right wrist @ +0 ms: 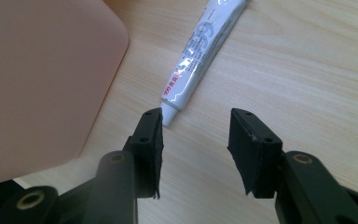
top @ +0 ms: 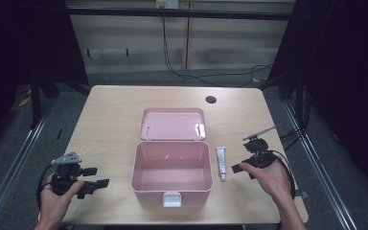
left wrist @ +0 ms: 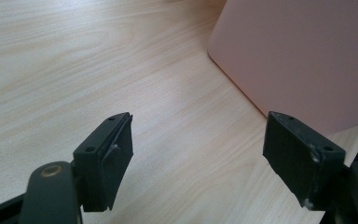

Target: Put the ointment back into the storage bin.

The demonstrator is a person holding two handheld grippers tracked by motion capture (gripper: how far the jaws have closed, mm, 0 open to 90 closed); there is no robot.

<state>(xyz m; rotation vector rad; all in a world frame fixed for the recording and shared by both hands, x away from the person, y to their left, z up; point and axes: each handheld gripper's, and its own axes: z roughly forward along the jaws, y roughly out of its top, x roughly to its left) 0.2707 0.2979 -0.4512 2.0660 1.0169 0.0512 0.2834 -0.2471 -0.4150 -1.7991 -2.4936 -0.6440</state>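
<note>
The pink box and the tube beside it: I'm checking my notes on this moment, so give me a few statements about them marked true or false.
1. The pink box stands open, its lid laid back. True.
2. The white tube lies inside the box. False: it lies on the table, right of the box.
3. The right gripper is clamped on the tube. False: its fingers stand apart, the tube's cap just ahead of them.
4. The left gripper is open with nothing between its fingers. True.
5. The box holds nothing. True.
</note>
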